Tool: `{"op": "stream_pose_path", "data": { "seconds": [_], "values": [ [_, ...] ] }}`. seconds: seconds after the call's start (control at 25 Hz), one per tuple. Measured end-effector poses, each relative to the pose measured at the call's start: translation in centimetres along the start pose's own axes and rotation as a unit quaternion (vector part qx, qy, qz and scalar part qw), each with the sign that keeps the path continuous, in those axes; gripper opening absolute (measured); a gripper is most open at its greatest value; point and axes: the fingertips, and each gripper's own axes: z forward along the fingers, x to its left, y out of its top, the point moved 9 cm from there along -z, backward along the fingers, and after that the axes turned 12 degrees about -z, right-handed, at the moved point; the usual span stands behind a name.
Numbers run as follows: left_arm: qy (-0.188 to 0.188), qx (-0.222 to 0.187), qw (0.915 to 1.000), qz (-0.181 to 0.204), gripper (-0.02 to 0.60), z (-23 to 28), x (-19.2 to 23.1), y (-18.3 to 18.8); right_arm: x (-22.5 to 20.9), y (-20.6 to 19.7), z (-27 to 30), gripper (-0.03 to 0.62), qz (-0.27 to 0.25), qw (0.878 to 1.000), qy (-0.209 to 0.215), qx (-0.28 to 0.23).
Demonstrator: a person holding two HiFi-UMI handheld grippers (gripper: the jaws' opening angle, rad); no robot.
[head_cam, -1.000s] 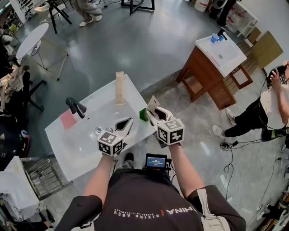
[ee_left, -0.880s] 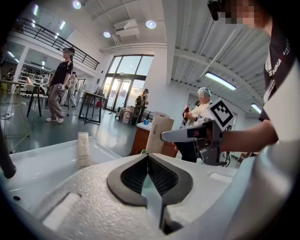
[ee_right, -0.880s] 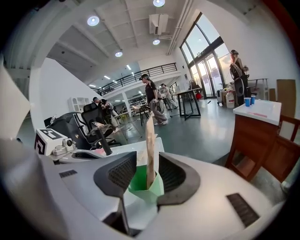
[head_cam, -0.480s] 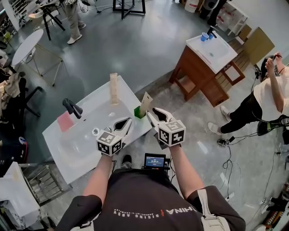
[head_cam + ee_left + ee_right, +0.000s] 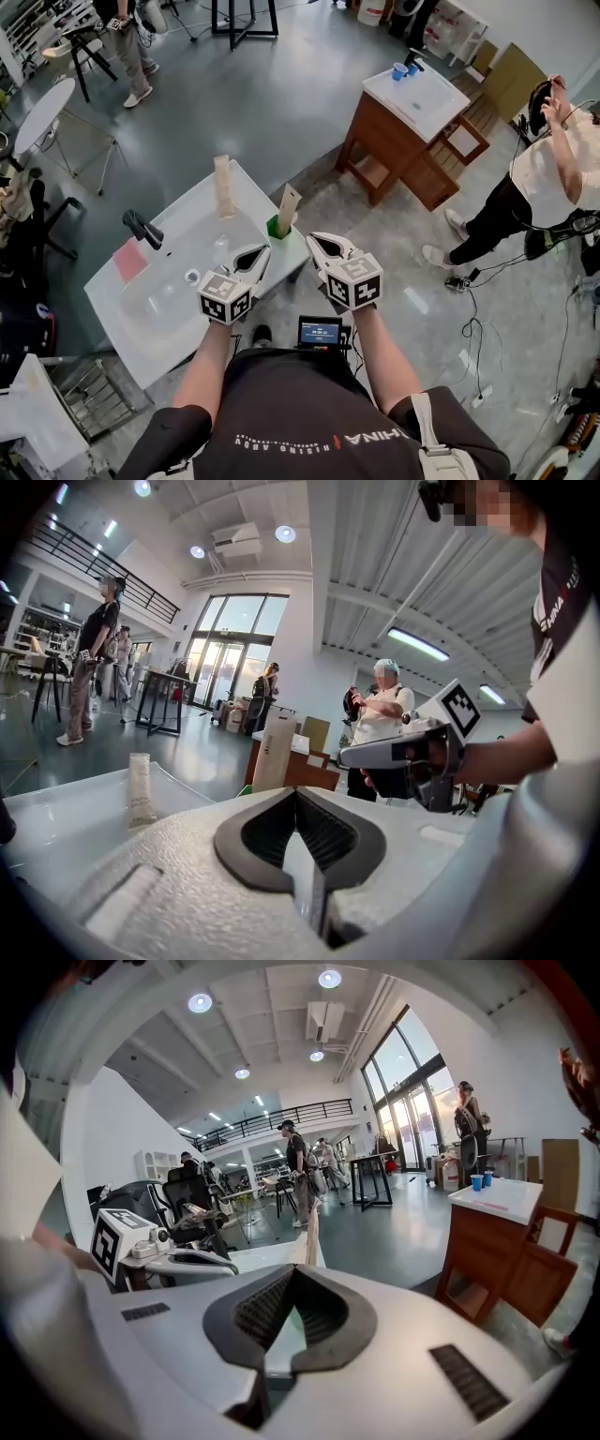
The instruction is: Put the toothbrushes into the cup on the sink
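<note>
Both tongs are held level and side by side in the head view. The left tongs [image 5: 253,259] hang over the near edge of the white sink top [image 5: 131,309], and the right tongs [image 5: 323,246] sit just off its corner. Each pair is pinched to a point with nothing in it. Just ahead, between the two tips, a green cup [image 5: 276,228] stands on the sink's corner with a tall pale pack [image 5: 288,206] standing in it. Ahead and to the left of the left tongs a pale tube [image 5: 223,186] stands upright. Further left are a black tap [image 5: 141,228] and a pink patch [image 5: 129,261]. Well beyond the right tongs is a wooden cabinet [image 5: 394,150] with two blue cups [image 5: 400,70] on top.

In the left gripper view, the left tongs [image 5: 298,808] have their dark pads meeting at the tip, empty. The pale pack [image 5: 274,752] rises just past them, the pale tube [image 5: 141,789] is off to their left, and the right tongs [image 5: 412,752] are alongside on the right.

In the right gripper view, the right tongs [image 5: 291,1283] have just snapped together on nothing. The pale pack [image 5: 311,1237] shows edge-on straight ahead, the left tongs [image 5: 178,1255] are to the left, and the wooden cabinet [image 5: 487,1251] is far to the right.
</note>
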Motion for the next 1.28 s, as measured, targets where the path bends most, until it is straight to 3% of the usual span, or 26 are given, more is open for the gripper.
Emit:
{"op": "stream_pose_path", "data": {
  "seconds": [0.36,1.28],
  "values": [
    [-0.019,0.003,0.9997,0.013,0.011,0.3,-1.3,0.2,1.2,-0.4,-1.7,0.009,-0.004,1.000,-0.006,0.003],
    [-0.015,0.008,0.9996,0.021,0.011,0.4,-1.8,0.0,1.3,-0.3,-1.7,0.008,-0.015,1.000,0.010,0.009]
  ]
}}
